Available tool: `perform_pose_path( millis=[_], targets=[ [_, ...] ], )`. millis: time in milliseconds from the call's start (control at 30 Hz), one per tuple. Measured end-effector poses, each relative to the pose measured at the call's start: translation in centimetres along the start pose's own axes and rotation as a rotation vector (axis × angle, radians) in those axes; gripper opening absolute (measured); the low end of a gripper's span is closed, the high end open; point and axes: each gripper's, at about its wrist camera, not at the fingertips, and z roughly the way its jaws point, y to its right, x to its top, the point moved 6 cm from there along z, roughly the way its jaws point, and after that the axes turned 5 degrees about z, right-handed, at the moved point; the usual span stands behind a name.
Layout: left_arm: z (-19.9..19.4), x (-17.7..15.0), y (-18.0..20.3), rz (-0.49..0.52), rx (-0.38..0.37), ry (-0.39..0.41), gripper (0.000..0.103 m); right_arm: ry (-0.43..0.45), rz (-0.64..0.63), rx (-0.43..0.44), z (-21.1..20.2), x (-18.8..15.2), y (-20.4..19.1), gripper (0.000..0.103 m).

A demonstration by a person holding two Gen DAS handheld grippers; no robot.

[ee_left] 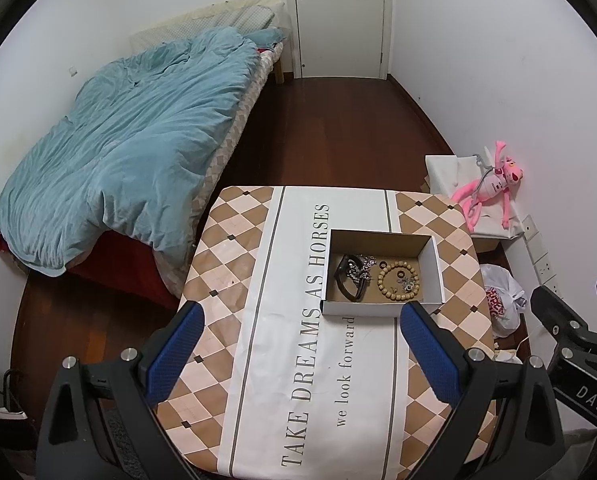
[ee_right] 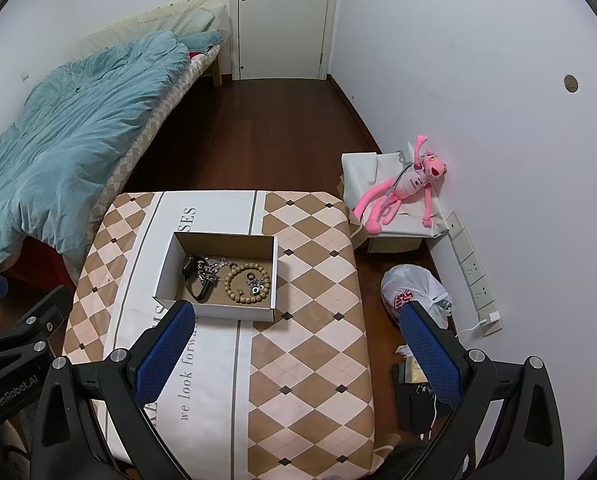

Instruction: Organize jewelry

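A shallow white cardboard box [ee_left: 432, 268] [ee_right: 166, 268] stands on the table [ee_left: 258, 360] [ee_right: 318, 340]. Inside lie a wooden bead bracelet [ee_left: 397, 282] [ee_right: 246, 284], a black watch with a silver chain [ee_left: 352, 276] [ee_right: 200, 276] and several small rings [ee_right: 256, 282]. My left gripper [ee_left: 302, 354] is open and empty, held above the table in front of the box. My right gripper [ee_right: 300, 354] is open and empty, above the table's right front part. The right gripper also shows at the right edge of the left wrist view [ee_left: 570, 320].
A bed with a blue duvet [ee_left: 130, 148] [ee_right: 70, 132] lies left of the table. A pink plush toy [ee_right: 402, 184] sits on a white box by the right wall. A white plastic bag [ee_right: 414, 292], a power strip and dark items lie on the floor at right.
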Motion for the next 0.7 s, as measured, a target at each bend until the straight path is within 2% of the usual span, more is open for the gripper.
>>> perform_pose_path(
  millis=[700],
  targets=[
    [-0.04, -0.28, -0.16, 0.001, 0.003, 0.001, 0.100, -0.001, 0.004, 0.005, 0.05, -0.12, 0.24, 0.103]
  ],
)
